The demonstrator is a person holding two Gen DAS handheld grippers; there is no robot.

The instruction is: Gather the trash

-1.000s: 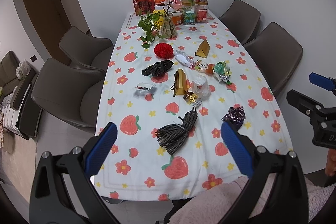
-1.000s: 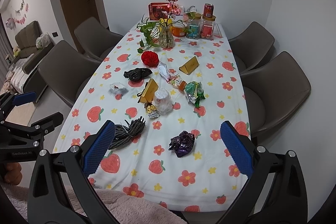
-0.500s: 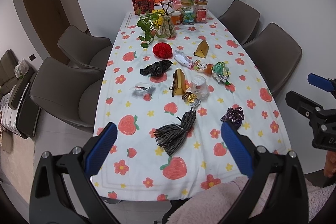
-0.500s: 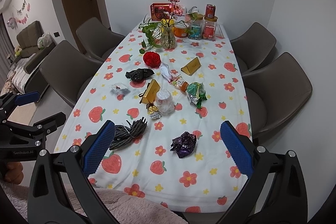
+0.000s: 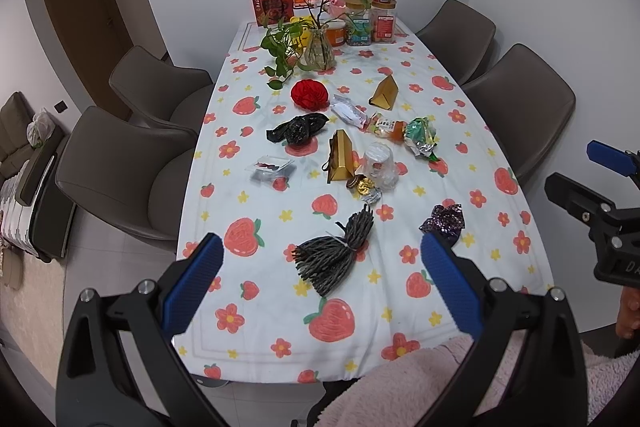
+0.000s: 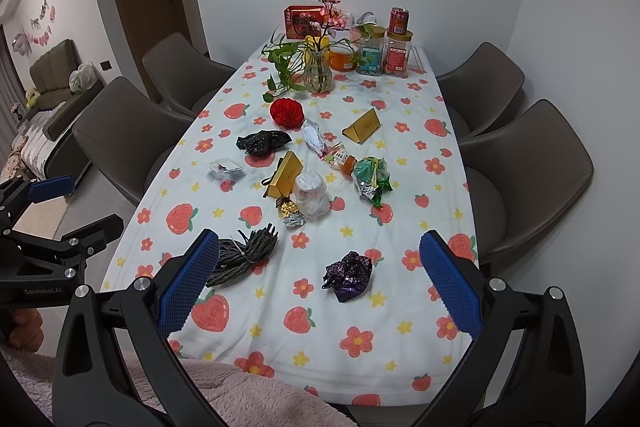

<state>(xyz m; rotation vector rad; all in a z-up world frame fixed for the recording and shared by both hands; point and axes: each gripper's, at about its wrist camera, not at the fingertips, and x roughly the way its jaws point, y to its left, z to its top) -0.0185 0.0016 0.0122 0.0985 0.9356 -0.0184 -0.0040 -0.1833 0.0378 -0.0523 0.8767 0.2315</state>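
Note:
Trash lies along the strawberry-print tablecloth (image 5: 344, 323): a grey string bundle (image 5: 340, 253), a purple foil wrapper (image 5: 444, 223), gold candy wrappers (image 5: 364, 187), a crumpled clear cup (image 5: 380, 165), a green foil wrapper (image 5: 420, 137), a black bag (image 5: 298, 129), and a clear packet (image 5: 272, 169). My left gripper (image 5: 320, 279) is open and empty above the near table edge. My right gripper (image 6: 320, 279) is open and empty, with the purple wrapper (image 6: 348, 275) between its fingers' lines and the string bundle (image 6: 244, 257) by its left finger.
Two gold boxes (image 5: 342, 159) (image 5: 386, 93), a red paper ball (image 5: 310, 93), a plant vase (image 5: 318, 47), jars and a can (image 5: 382, 15) stand farther back. Brown chairs (image 5: 120, 171) (image 5: 520, 107) line both sides. Pink fleece (image 5: 420, 387) lies at the near edge.
Both grippers have drifted slightly; the table view shifts a little. Nothing on the table has moved and both grippers stay open.

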